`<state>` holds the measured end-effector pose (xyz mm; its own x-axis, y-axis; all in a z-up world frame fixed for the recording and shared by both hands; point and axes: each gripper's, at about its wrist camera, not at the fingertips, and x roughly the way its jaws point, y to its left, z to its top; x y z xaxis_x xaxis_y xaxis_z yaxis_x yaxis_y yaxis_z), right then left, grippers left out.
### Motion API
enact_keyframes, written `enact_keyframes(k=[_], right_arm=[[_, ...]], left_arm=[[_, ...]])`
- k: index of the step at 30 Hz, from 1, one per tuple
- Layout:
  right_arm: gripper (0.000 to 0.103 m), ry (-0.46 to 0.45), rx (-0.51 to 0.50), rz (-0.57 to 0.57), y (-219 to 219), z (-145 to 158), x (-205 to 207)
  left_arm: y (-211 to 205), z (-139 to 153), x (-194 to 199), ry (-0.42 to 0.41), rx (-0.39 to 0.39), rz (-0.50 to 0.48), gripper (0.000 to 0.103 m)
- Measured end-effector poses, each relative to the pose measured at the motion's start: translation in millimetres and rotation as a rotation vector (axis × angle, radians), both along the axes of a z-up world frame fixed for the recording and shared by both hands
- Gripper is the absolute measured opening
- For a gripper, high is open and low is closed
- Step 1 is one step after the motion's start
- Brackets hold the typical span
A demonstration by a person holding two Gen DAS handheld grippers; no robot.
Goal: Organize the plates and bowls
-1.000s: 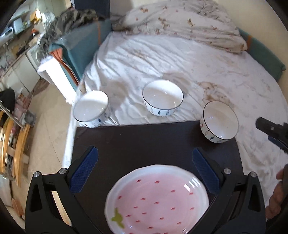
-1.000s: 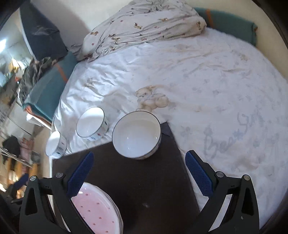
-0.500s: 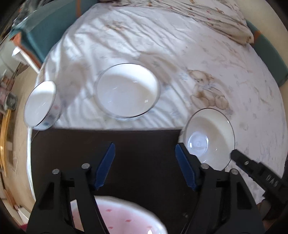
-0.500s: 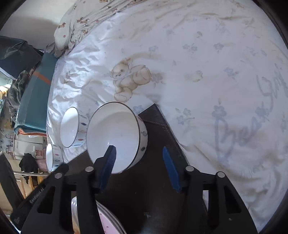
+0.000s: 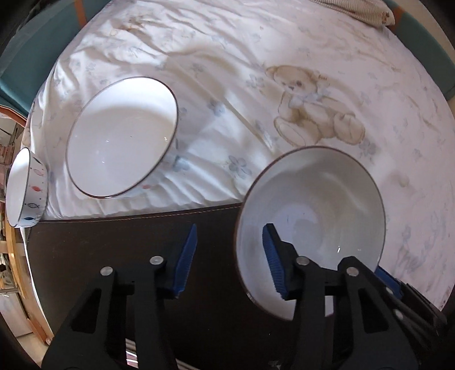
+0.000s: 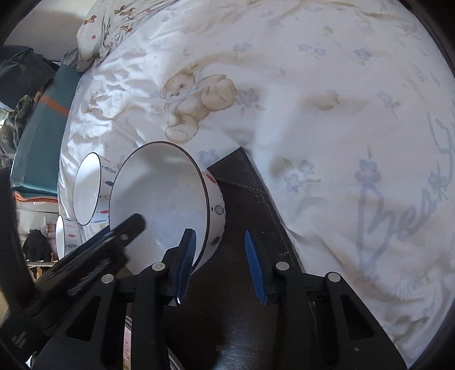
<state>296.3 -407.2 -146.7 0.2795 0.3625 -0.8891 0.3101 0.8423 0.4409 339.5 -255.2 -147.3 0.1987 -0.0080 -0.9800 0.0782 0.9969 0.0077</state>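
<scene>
Three white fish-pattern bowls are in view. The nearest bowl [image 5: 312, 224] [image 6: 165, 205] sits at the far right corner of a dark brown mat [image 5: 119, 242] [image 6: 241, 193]. My left gripper [image 5: 229, 250] is open, its right finger inside this bowl's left wall and its left finger over the mat. My right gripper [image 6: 220, 261] is open and straddles the bowl's right wall, left finger inside. A second bowl [image 5: 122, 136] [image 6: 91, 187] and a third bowl [image 5: 24, 187] [image 6: 64, 236] lie on the white bedsheet.
The bedsheet [image 6: 312, 99], printed with a teddy bear [image 5: 310, 105], stretches far and right. A crumpled quilt [image 6: 119, 17] lies at the back. A teal bed edge [image 6: 37, 128] and room clutter are left. A pink plate edge [image 6: 126, 341] peeks below my right gripper.
Both grippers moved forward and down onto the nearest bowl and narrowed. The left gripper left the pink strawberry plate, which dropped out of its view.
</scene>
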Motion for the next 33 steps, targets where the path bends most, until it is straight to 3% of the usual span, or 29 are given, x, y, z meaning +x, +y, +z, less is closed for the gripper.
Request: enact_keyframes(k=[6, 14, 21, 33], right_arm=[[0.024, -0.005, -0.002, 0.026, 8, -1, 3], [0.023, 0.021, 0.012, 0.019, 9, -13, 7], [0.021, -0.005, -0.030, 0.064, 20, -7, 4], [0.021, -0.112, -0.053, 0.097, 50, 44, -16]], left_arm=[[-5, -7, 1, 0.015, -0.032, -0.009, 0.011], [-9, -1, 0, 0.014, -0.034, -0.037, 0.008], [2, 13, -7, -0.010, -0.021, -0.044, 0.008], [34, 67, -43, -0.110, -0.029, -0.056, 0.008]])
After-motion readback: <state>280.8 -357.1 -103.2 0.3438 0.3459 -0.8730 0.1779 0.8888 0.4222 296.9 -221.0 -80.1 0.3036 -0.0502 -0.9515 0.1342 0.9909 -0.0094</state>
